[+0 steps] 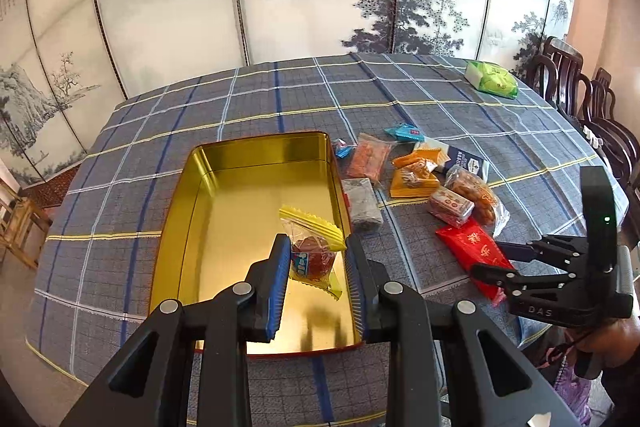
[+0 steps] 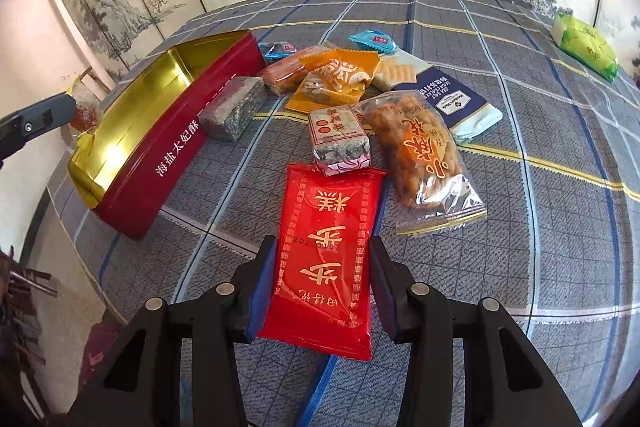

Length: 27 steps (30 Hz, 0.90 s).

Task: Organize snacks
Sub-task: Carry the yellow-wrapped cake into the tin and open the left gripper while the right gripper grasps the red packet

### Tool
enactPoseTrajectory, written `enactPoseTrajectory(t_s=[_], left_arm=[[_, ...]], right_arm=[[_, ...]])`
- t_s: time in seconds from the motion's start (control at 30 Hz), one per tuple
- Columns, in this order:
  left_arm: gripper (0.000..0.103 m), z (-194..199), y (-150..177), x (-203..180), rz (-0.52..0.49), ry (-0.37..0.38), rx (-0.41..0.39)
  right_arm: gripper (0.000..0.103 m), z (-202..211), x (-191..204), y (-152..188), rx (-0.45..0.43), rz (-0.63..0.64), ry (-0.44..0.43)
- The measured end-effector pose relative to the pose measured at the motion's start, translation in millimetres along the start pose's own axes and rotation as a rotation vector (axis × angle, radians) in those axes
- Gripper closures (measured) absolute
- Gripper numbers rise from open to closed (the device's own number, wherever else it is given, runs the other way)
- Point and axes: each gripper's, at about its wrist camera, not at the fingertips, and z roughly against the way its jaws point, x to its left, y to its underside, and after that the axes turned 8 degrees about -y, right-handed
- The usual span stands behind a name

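Observation:
A red tin with a gold inside lies open on the checked tablecloth; it also shows in the right wrist view. My left gripper hangs over the tin, jaws open around a clear yellow-edged snack packet; the packet looks free of the pads. My right gripper is open, its fingers on either side of a red packet with gold writing, which lies flat on the cloth. The right gripper also shows in the left wrist view at the red packet.
Several loose snacks lie right of the tin: a grey block, orange packets, a small wrapped cake, a peanut bag, a blue-and-white cracker pack, blue candies. A green pack lies far right. Chairs stand beside the table.

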Motion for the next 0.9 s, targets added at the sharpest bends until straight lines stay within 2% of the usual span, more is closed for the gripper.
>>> enactPoseTrajectory(t_s=[0.27,0.57,0.9], left_arm=[[0.079,-24.2,-7.0,15.0,-0.018,-0.054,0.022],[0.079,-64.7,-23.1,30.5,-0.051,-0.102,0.064],[0.078,-137.8,-53.8,48.0,-0.065,-0.143,0.177]], right_arm=[[0.058,16.4,-16.0,12.5,0.0,-0.138,-0.144],[0.058,38.2,-31.6,32.0,-0.013,-0.269,-0.27],[0.058,59.0,-30.7,34.2,-0.049,-0.308,-0.336]])
